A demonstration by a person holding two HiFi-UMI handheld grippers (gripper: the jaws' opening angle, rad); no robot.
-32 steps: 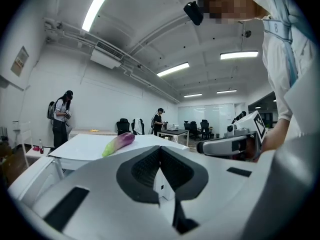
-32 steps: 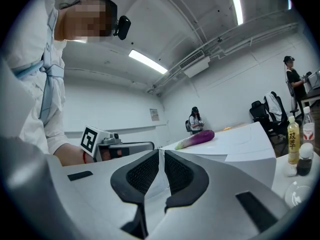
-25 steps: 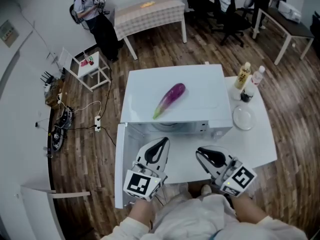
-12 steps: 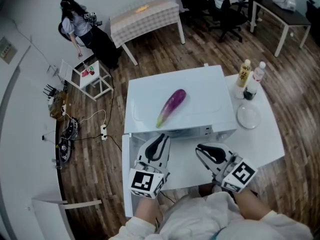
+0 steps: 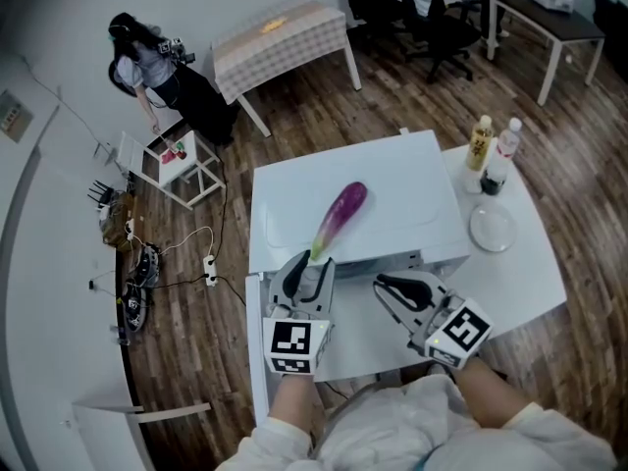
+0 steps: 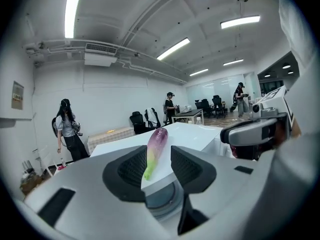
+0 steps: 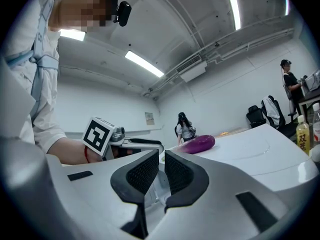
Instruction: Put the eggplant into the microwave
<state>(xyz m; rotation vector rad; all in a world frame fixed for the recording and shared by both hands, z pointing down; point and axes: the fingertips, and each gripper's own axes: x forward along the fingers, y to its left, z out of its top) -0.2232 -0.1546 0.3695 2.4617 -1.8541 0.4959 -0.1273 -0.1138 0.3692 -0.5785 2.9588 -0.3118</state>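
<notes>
A purple eggplant [image 5: 339,216] with a green stem end lies on top of the white microwave [image 5: 402,189], whose door [image 5: 253,361] stands swung out at the left. My left gripper [image 5: 308,263] is at the microwave's front top edge, just short of the stem end. Its jaws are opening and nothing is between the pads. In the left gripper view the eggplant [image 6: 155,146] lies ahead, seen through the gap of that gripper [image 6: 159,170]. My right gripper [image 5: 385,285] hovers to the right, shut and empty. The right gripper view shows the eggplant [image 7: 199,144] beyond that gripper [image 7: 161,166].
Two bottles [image 5: 479,147] and a glass plate [image 5: 491,229] stand on the white table [image 5: 535,287] right of the microwave. A person [image 5: 147,62] stands at the far left by a small white stand [image 5: 182,155]. Cables lie on the wooden floor.
My left gripper has moved forward to the microwave's top edge near the eggplant's stem, and its jaws have parted. My right gripper has shifted forward and left.
</notes>
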